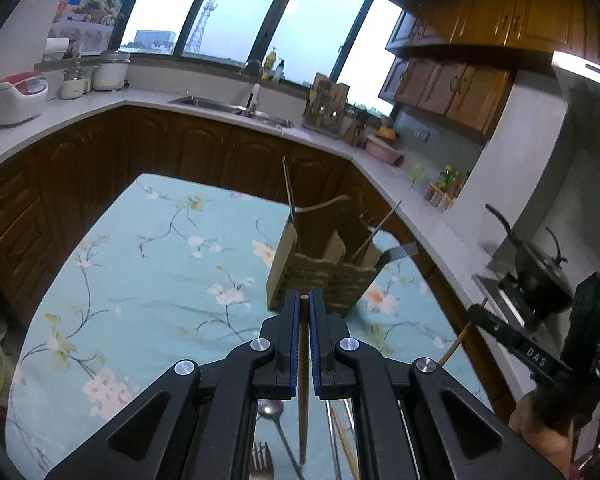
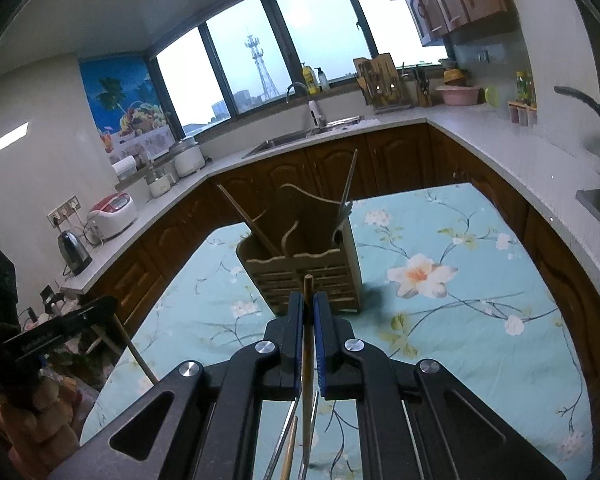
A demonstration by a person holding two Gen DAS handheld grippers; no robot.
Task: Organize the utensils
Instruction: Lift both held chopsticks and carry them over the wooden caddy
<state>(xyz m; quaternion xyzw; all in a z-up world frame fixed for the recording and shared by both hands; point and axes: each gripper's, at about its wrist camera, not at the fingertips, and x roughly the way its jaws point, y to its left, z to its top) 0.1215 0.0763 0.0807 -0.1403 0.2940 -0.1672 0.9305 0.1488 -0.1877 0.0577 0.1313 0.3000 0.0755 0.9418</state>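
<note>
Wooden and pale, a chopstick ran straight down the middle of the left wrist view, pinched between the closed jaws of the left gripper, its tip showing just above the blue pads. Past the jaws, at centre frame, a slatted holder stood on the floral-clothed counter, with a few utensils leaning out of its compartments. Low in the frame, behind the jaws, a spoon, a fork and more chopsticks lay on the cloth. At the right edge the right gripper showed from the side with a stick in its jaws and a hand below it.

In the right wrist view, the right gripper was likewise clamped on a chopstick, whose end poked up above the jaws at centre frame. The holder stood right behind that tip, on the counter. At the bottom centre, loose utensils lay under the held stick. At the left edge the left gripper appeared, a stick slanting down from it, with a hand at lower left.
</note>
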